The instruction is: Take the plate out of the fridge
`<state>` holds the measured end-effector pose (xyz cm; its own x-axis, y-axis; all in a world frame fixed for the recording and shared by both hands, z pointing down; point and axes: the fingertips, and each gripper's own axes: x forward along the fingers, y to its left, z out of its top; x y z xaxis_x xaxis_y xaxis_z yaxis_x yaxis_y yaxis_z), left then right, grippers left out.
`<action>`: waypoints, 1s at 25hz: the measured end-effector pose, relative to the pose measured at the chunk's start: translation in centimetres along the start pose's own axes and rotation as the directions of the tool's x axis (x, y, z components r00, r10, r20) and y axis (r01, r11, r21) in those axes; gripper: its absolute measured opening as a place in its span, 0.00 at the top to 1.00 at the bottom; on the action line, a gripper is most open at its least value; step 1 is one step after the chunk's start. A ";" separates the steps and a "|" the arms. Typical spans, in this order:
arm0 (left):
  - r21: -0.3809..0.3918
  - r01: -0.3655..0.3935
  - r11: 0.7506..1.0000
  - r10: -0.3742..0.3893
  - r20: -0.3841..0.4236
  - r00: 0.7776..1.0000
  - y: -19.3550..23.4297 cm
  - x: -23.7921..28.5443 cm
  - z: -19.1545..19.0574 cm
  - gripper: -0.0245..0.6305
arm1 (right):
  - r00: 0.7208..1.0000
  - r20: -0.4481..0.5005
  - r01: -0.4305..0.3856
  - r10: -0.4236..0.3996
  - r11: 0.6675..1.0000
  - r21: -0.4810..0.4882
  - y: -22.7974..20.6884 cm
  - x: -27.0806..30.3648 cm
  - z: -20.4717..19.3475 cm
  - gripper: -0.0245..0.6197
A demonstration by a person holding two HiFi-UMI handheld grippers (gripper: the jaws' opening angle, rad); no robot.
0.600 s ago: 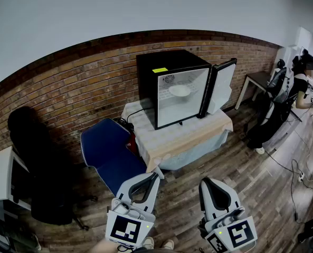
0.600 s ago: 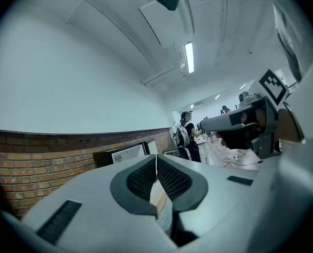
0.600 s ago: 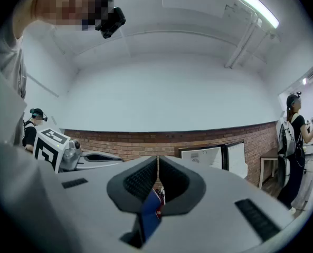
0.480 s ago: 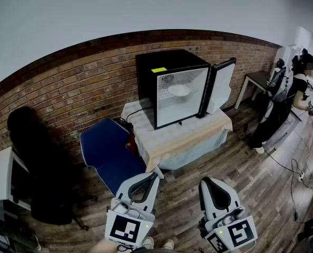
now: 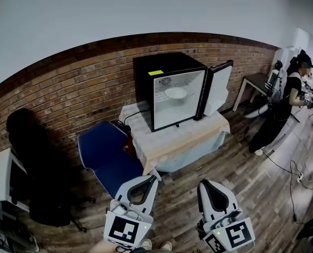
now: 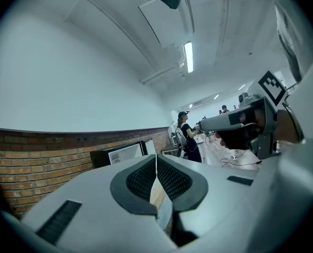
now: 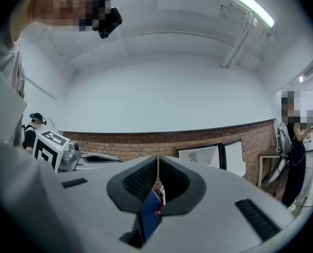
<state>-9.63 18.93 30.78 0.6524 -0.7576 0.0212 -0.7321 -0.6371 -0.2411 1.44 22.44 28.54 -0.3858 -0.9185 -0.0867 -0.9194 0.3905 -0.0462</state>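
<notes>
A black mini fridge (image 5: 169, 88) stands on a cloth-covered table (image 5: 177, 138) against the brick wall. Its door (image 5: 218, 87) hangs open to the right. A white plate (image 5: 176, 93) rests on a shelf inside. My left gripper (image 5: 152, 178) and right gripper (image 5: 205, 184) are low in the head view, well short of the table, both held level. Each has its jaws closed together with nothing between them. The fridge (image 7: 209, 154) shows far off in the right gripper view, and the fridge (image 6: 125, 153) is also distant in the left gripper view.
A blue chair (image 5: 106, 154) stands left of the table, between me and it. A black bag (image 5: 32, 157) sits on a dark chair at the far left. A person (image 5: 283, 101) stands at the right by a desk (image 5: 254, 83). Cables (image 5: 299, 175) lie on the wooden floor.
The fridge and table sit slightly further left and lower in the head view. The person at the right has stood up and stepped left. Both grippers stay shut.
</notes>
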 end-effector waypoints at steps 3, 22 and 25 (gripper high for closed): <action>0.005 -0.001 1.000 0.001 -0.002 1.000 -0.4 0.1 0.0 0.93 | 1.000 0.000 0.001 -0.001 1.000 0.001 -0.4 -0.3 -0.1 0.91; -0.008 -0.038 0.999 0.038 -0.015 0.999 -3.2 1.6 -0.2 0.93 | 0.999 -0.020 -0.041 0.041 0.999 0.008 -2.9 -1.8 -1.1 0.91; 0.007 -0.052 0.999 0.052 -0.010 0.999 -3.4 1.7 -0.1 0.93 | 0.999 -0.015 -0.037 0.037 0.999 0.003 -3.3 -2.5 -1.1 0.91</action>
<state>-6.09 19.81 31.75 0.6113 -0.7912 0.0186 -0.7636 -0.5959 -0.2485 5.38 23.37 29.98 -0.4203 -0.9044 -0.0736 -0.9044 0.4241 -0.0464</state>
